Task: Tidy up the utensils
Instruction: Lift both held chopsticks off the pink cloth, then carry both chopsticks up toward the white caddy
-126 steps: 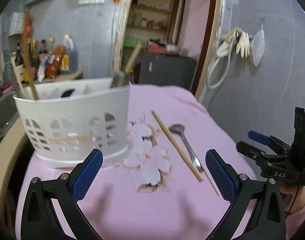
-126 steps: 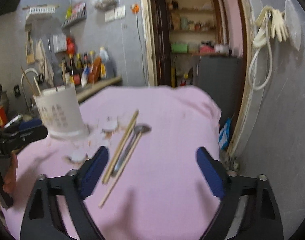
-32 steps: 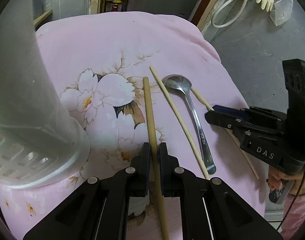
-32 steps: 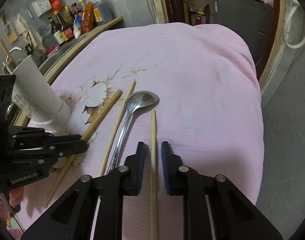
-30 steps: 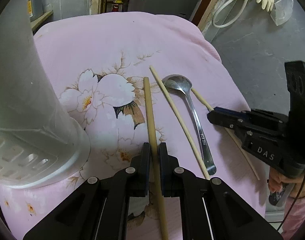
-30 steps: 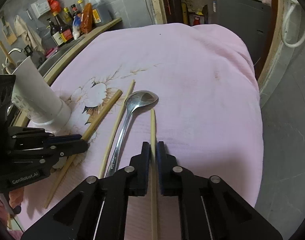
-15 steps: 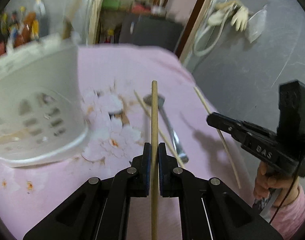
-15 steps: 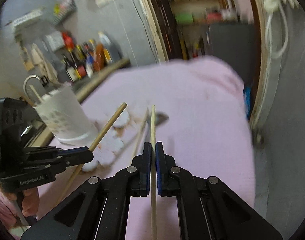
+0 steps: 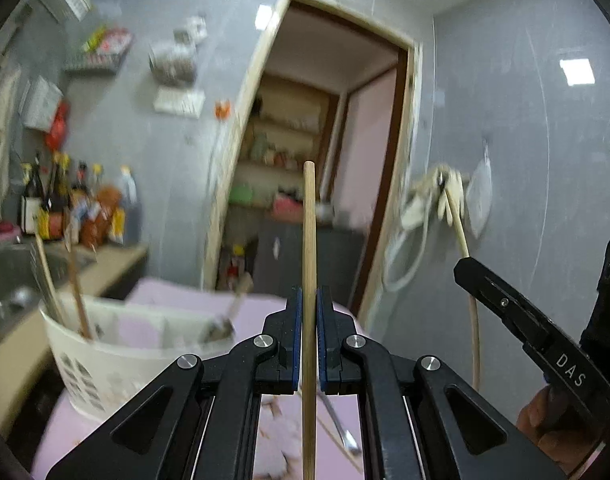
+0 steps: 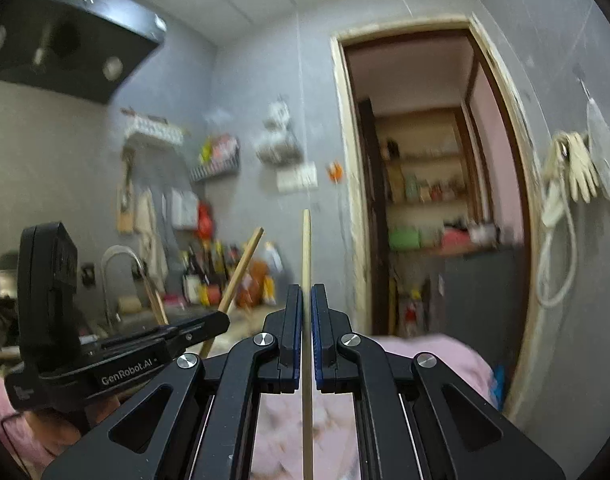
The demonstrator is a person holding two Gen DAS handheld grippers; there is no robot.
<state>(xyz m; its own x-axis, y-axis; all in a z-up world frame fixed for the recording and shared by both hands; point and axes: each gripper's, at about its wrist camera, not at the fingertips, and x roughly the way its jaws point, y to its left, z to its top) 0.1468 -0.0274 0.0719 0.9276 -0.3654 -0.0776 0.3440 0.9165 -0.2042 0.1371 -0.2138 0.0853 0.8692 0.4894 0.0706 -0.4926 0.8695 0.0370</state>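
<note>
So the pink worktop (image 9: 153,288) has the white utensil basket (image 9: 105,356) at its left with a few sticks already in it, and a spoon (image 9: 337,424) lies on the cloth. Each hand-held gripper is clamped on one chopstick, tips up: left hand-held gripper (image 9: 309,340) on the thicker chopstick (image 9: 309,240), right hand-held gripper (image 10: 306,340) on the thin chopstick (image 10: 306,256). Looks like the carry step, so next is probably swinging over the basket, tipping them down and letting go.

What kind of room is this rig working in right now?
Most likely a small home kitchen: a black range hood hangs on the wall, sauce bottles line the counter by a sink faucet, and a white utensil holder stands on the pink-covered table.
</note>
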